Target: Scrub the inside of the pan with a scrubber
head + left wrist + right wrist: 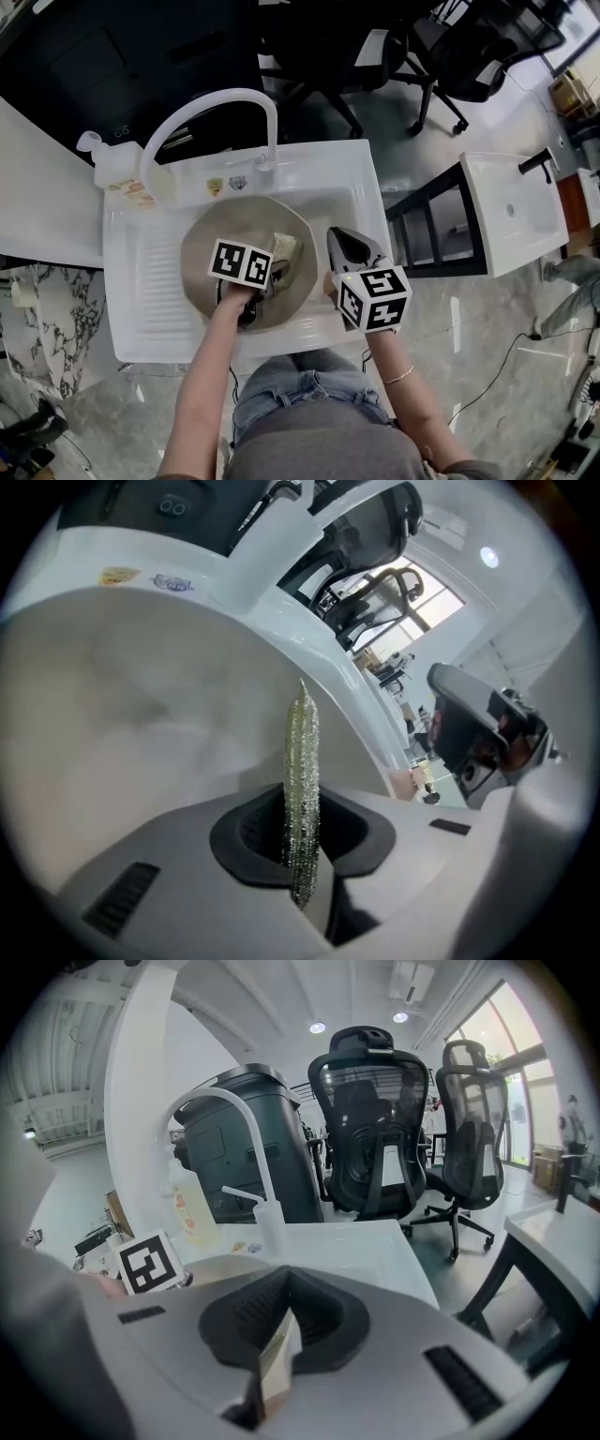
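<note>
A round grey-beige pan (220, 234) lies in the white sink (323, 178). My left gripper (274, 270), with its marker cube, hangs over the pan's inside, shut on a glittery silver-green scrubber (285, 257). In the left gripper view the scrubber (302, 771) stands up thin between the jaws, with the pan's wall (122, 742) behind it. At the pan's right edge, my right gripper (335, 236) is shut on the rim. A thin pale strip of that rim (278, 1363) shows pinched between the jaws in the right gripper view.
A white arched tap (216, 108) curves over the sink's back. A soap bottle (117, 164) stands at the back left, and a ribbed draining board (157, 281) lies left of the pan. Black office chairs (375, 47) stand behind, and another white basin (511, 206) is at the right.
</note>
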A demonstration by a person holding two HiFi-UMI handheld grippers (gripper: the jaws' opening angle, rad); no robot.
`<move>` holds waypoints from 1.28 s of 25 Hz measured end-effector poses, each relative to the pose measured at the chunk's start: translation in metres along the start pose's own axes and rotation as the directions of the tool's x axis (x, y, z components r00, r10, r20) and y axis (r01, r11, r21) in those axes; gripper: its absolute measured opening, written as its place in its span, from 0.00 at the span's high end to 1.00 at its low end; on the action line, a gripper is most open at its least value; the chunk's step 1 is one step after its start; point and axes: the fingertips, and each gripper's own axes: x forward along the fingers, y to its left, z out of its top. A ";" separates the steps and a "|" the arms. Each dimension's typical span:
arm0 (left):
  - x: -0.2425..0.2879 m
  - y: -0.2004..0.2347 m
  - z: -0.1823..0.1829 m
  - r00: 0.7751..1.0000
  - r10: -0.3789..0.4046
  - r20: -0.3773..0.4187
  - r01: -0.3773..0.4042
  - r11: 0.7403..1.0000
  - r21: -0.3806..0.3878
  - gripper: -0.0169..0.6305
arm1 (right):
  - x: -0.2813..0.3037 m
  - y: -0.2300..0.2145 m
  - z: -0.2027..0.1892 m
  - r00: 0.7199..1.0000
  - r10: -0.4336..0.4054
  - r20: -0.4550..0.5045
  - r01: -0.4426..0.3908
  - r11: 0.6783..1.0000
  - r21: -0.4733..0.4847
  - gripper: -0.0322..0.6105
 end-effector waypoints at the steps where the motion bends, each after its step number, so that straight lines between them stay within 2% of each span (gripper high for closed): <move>1: 0.001 0.005 0.001 1.000 0.028 -0.002 -0.028 1.000 0.014 0.88 | 0.001 0.000 0.000 1.000 -0.001 0.000 0.001 1.000 0.001 0.93; 7: 0.003 0.031 0.006 0.986 0.168 0.010 -0.168 0.984 0.058 0.88 | 0.006 -0.002 -0.001 1.000 0.000 -0.006 0.000 1.000 0.004 0.93; 16: -0.010 0.064 0.015 0.963 0.267 0.040 -0.268 0.964 0.002 0.88 | 0.016 0.001 -0.002 1.000 0.020 -0.024 -0.020 1.000 0.001 0.93; 24: -0.033 0.093 0.026 0.913 0.406 0.047 -0.408 0.912 0.039 0.88 | 0.024 0.008 -0.003 0.999 0.042 -0.033 -0.042 0.999 -0.009 0.93; 32: -0.059 0.116 0.024 0.845 0.532 0.058 -0.535 0.842 0.068 0.88 | 0.025 0.017 -0.007 0.996 0.075 -0.048 -0.076 0.997 -0.018 0.93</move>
